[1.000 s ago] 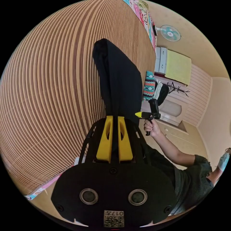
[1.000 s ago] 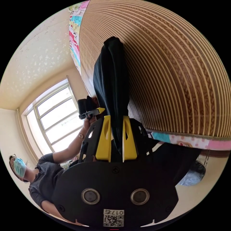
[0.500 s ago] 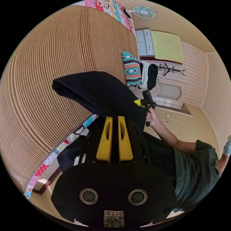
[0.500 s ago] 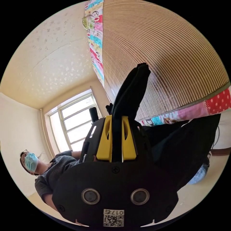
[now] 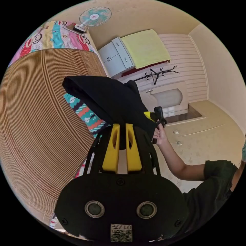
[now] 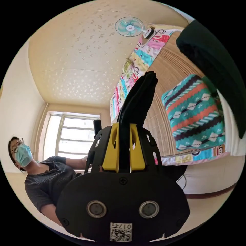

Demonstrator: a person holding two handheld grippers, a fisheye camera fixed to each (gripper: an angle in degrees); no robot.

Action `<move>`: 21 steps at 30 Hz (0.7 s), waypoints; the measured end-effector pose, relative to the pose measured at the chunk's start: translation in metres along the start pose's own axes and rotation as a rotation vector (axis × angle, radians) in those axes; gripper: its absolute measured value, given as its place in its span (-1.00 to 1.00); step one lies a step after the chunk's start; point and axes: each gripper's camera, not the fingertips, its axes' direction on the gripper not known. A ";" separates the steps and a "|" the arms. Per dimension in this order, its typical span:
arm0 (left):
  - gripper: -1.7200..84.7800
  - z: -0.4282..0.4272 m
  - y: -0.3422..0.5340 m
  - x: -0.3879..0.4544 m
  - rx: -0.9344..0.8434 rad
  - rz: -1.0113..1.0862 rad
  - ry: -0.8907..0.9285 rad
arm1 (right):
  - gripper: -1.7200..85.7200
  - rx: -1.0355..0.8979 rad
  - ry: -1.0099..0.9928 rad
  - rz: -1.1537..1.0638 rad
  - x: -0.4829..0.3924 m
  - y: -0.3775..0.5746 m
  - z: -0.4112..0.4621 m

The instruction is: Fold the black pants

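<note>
Both left gripper [image 5: 122,128] and right gripper [image 6: 124,126] clamped on black pants [image 5: 110,100] above striped mat [image 5: 38,115]; risk: folded layers sliding apart if either pinch slackens.

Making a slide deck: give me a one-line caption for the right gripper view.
Right tongs shut on folded black pants, held beside a bamboo-mat bed bearing a patterned teal garment.

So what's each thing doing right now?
Black pants: folded, held up in both grippers.
Left gripper: shut on the pants.
Right gripper: shut on the pants.
Teal patterned folded cloth: lying on the striped bamboo mat.
Teal fan: whether it spins, can't tell.
</note>
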 end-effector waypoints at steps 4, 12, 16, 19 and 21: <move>-0.82 0.098 -0.042 -0.010 -0.087 -0.128 -0.049 | -0.81 0.044 0.572 0.181 0.028 0.001 -0.010; -0.87 0.159 0.032 -0.050 -0.404 -0.233 -0.414 | -0.94 0.108 0.703 0.057 0.021 0.063 0.086; -0.95 0.084 0.126 -0.119 -0.503 -0.486 -0.587 | -0.95 -0.077 0.410 0.079 0.039 0.090 0.175; -0.98 -0.009 0.210 -0.153 -0.493 -0.785 -0.746 | -0.95 -0.217 0.362 -0.017 0.019 0.103 0.239; -0.98 -0.067 0.263 -0.157 -0.392 -1.007 -0.758 | -0.95 -0.276 0.397 -0.094 -0.004 0.107 0.270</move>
